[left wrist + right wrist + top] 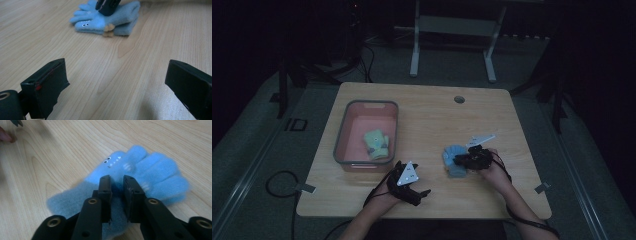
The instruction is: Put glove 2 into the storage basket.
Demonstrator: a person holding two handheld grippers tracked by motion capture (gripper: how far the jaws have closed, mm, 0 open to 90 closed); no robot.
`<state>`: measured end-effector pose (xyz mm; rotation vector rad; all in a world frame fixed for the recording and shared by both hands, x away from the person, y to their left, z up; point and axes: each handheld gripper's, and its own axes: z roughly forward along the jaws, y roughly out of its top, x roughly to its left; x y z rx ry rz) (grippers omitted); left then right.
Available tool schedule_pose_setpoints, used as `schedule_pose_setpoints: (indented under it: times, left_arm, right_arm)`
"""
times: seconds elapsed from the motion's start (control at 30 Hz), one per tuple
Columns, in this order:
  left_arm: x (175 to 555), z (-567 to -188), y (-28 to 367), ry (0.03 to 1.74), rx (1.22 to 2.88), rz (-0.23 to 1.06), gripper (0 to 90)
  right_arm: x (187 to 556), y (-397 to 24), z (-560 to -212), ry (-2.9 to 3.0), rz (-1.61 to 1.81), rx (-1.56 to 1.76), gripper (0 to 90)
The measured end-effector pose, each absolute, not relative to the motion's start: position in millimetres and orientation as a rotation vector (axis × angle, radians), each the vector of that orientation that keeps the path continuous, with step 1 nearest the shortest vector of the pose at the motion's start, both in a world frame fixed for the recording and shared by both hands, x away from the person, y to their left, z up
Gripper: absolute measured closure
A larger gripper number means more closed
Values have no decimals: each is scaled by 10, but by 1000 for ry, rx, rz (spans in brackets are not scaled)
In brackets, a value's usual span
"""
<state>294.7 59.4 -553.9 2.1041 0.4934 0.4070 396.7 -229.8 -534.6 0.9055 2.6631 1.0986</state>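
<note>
Blue glove (140, 170) lies flat on the wooden table (437, 115), right of centre, fingers spread, small face print upward. My right gripper (117, 182) sits directly over its palm and cuff; jaws stand a narrow gap apart with fleece showing between them, and I cannot tell whether the pads pinch it. My left gripper (117, 82) rests low on bare wood near the front edge, jaws wide, nothing between them. A green glove (377, 143) lies inside the pink bin (343, 131) at the left.
</note>
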Motion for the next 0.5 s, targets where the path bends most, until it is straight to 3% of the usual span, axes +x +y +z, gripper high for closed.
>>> schedule_pose_setpoints:
  times: [0.3,0.4,0.5]
  left_arm:
    - [2944,-5523,599,497,2093,407,41]
    - [2947,-5506,588,498,2090,425,50]
    - [2939,-5484,578,484,2074,424,54]
  right_arm:
    - [3960,-2285,-5345,2659,1085,898,729]
    - [3943,-2327,-5276,2648,1119,894,684]
    - [3931,-2364,-5231,2624,1146,899,570]
